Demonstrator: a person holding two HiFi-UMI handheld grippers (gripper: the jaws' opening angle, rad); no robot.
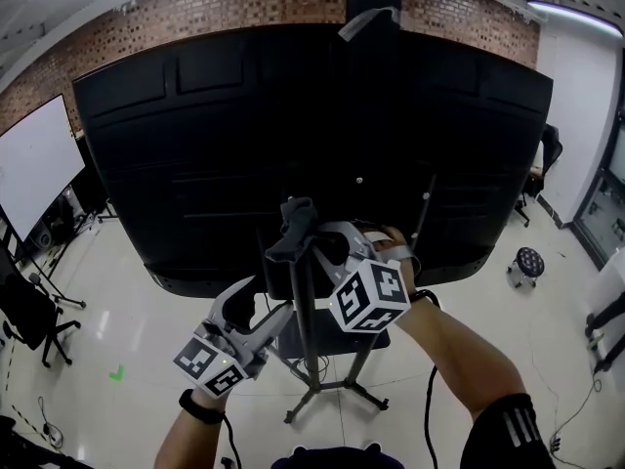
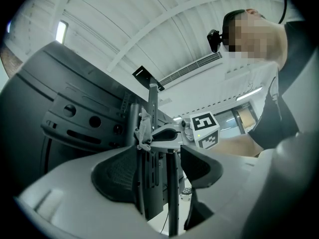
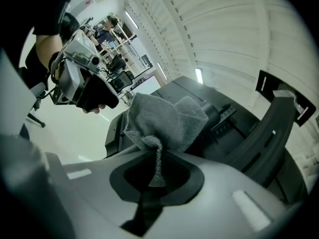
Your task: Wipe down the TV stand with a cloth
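High on the TV stand's upright (image 1: 314, 374), the right gripper (image 3: 155, 172) clamps only a thin twist of the grey cloth (image 3: 167, 121), which rubbing could tug free; the left gripper (image 2: 159, 171) gapes empty lower beside it.

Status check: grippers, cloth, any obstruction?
Left gripper open, by TV stand column. Right gripper shut on cloth, cloth at upper column. No obstruction visible; TV back close behind.
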